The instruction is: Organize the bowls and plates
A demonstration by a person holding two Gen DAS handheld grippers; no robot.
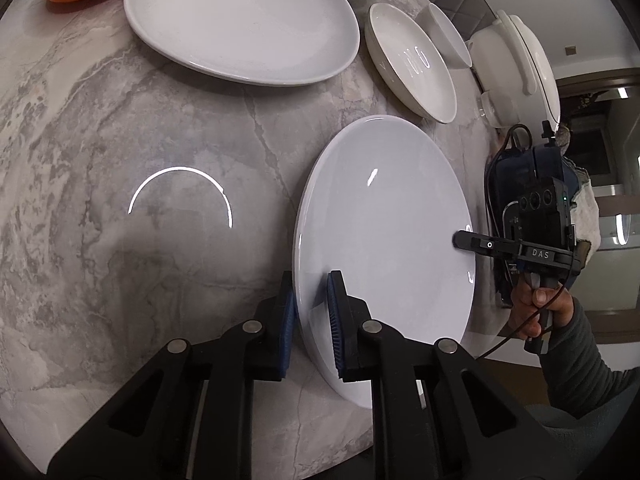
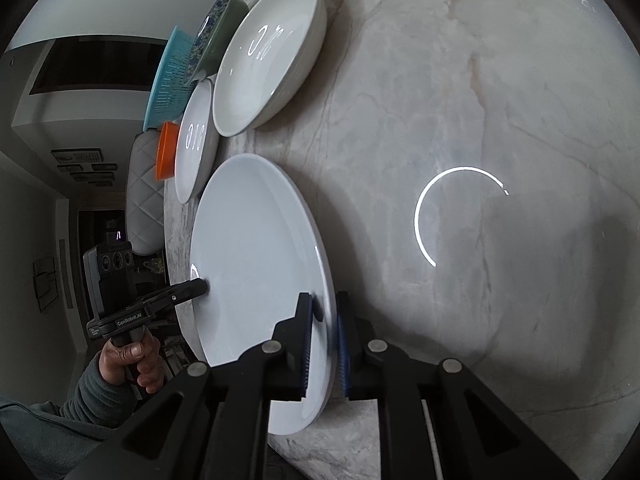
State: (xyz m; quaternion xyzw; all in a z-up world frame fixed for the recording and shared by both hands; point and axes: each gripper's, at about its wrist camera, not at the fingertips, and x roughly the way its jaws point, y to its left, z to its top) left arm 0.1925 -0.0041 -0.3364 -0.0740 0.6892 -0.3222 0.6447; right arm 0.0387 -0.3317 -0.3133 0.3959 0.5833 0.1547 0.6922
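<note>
Both grippers (image 1: pixel 314 312) (image 2: pixel 324 336) clamped on white plate (image 1: pixel 384 216) rim.

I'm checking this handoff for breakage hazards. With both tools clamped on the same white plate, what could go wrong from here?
1. The white plate is pinched only at opposite rim edges by the left tool and the right tool; its glossy glaze may let it slip.
2. If the hands move unevenly, it might twist out and drop onto the marble table.
3. Moving it away from the person, it may knock the shallow white bowl close behind it.
</note>
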